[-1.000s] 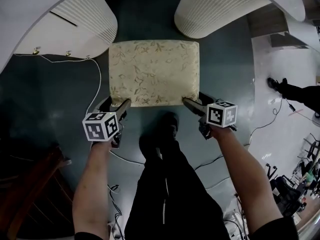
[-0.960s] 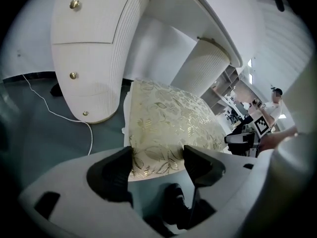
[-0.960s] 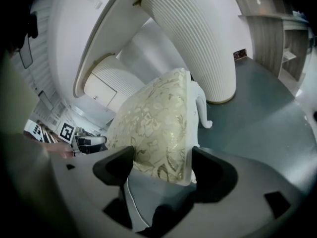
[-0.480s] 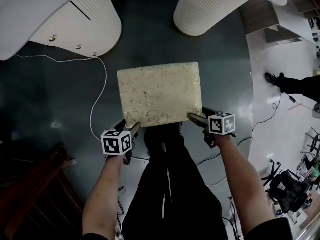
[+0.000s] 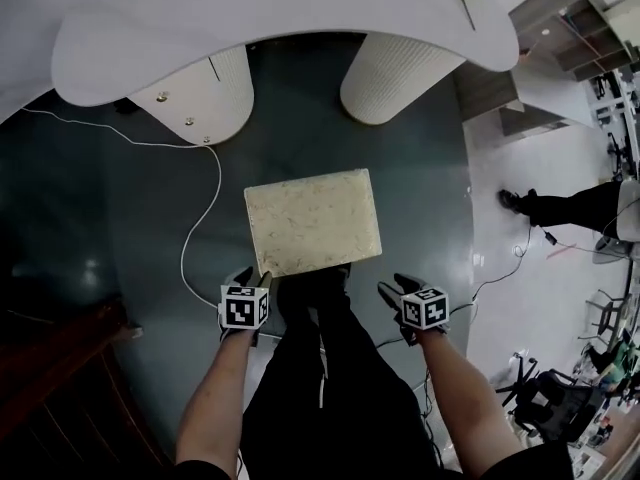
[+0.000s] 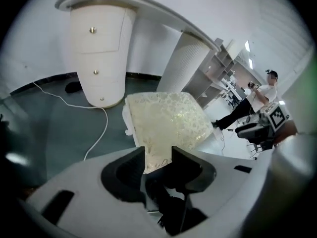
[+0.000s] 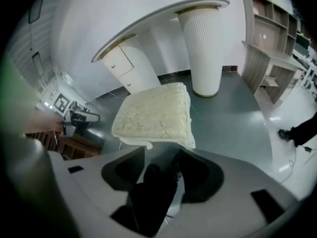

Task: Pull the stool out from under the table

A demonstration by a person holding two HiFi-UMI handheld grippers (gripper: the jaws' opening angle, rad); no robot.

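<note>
The stool (image 5: 312,222), with its cream patterned cushion, stands on the dark floor in front of the white table (image 5: 300,8), out from under the top. My left gripper (image 5: 253,276) hovers at the stool's near left corner. Its jaws have just been closing and stand part open; in the left gripper view the cushion's corner (image 6: 166,118) shows beyond the gap of the left gripper (image 6: 158,155), not pinched. My right gripper (image 5: 395,286) hangs apart from the near right corner. Its jaws have also just been closing, with nothing between them but the person's dark leg below.
The table rests on a drawer pedestal (image 5: 195,93) and a ribbed pedestal (image 5: 395,73). A white cable (image 5: 200,218) runs across the floor left of the stool. My legs (image 5: 320,368) stand just behind it. Another person (image 5: 570,206) is at the right, dark wooden furniture (image 5: 60,368) at the lower left.
The stool has come away from the pedestals towards me. Both grippers were at its near corners; now they have drawn back, and the right one is clear of it.
</note>
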